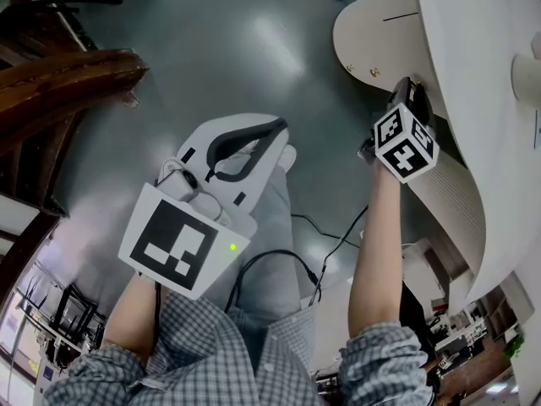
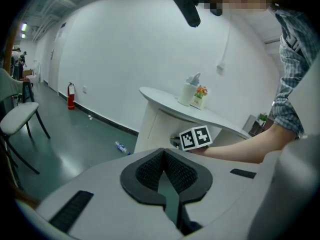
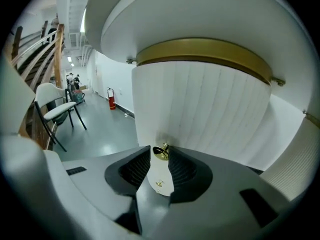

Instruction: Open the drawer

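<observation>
A small brass knob (image 3: 160,153) sticks out of the white ribbed, curved cabinet front (image 3: 200,109), below a brass band. My right gripper (image 3: 159,149) is open, its black pads on either side of the knob without pressing on it. In the head view only its marker cube (image 1: 405,144) and arm show clearly, up against the ribbed front (image 1: 448,201); the knob is hidden there. My left gripper (image 1: 281,136) hangs over the floor, away from the cabinet. Its pads (image 2: 150,171) meet at the tips with nothing between them.
A white rounded countertop (image 1: 473,57) overhangs the cabinet and carries a tissue holder (image 2: 188,91) and a small flower pot (image 2: 201,95). A water bottle (image 2: 121,148) lies on the grey floor. A chair (image 3: 52,109), a fire extinguisher (image 3: 110,98) and a wooden stair rail (image 1: 59,83) stand to the left.
</observation>
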Action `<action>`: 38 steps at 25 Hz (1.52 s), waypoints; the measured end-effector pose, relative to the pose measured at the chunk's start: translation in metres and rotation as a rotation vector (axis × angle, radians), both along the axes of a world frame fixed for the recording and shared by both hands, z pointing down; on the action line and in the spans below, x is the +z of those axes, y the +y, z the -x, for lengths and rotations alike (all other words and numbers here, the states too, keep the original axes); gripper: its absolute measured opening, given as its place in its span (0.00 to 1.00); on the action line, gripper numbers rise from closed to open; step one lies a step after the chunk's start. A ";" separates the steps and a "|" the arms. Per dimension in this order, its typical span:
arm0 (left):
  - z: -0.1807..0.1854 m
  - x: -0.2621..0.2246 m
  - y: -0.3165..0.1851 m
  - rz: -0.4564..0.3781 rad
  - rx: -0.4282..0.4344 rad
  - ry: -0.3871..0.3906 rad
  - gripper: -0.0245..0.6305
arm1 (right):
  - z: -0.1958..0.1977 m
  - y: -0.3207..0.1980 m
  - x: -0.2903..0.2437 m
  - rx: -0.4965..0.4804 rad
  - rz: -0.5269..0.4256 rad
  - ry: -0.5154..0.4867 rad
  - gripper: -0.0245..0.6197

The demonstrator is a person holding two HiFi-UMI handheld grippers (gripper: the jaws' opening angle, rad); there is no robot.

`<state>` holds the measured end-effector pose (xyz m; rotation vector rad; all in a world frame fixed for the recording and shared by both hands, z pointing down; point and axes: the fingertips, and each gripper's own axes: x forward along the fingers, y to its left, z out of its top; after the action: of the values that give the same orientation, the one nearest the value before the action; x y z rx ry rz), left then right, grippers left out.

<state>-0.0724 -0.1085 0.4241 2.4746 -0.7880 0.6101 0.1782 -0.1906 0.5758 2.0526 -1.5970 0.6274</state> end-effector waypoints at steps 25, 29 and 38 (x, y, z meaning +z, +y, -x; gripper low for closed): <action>-0.003 -0.004 0.002 0.009 0.003 0.005 0.04 | 0.036 0.041 0.002 -0.047 0.046 -0.006 0.18; -0.004 -0.003 0.004 0.008 0.010 0.006 0.04 | 0.053 0.057 0.005 -0.062 0.054 -0.022 0.17; -0.005 -0.004 0.006 0.008 0.024 0.009 0.04 | 0.090 0.089 0.009 -0.097 0.072 -0.067 0.17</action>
<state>-0.0678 -0.1022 0.4203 2.4813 -0.7519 0.6085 0.0885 -0.1017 0.5844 1.9083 -1.6756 0.7141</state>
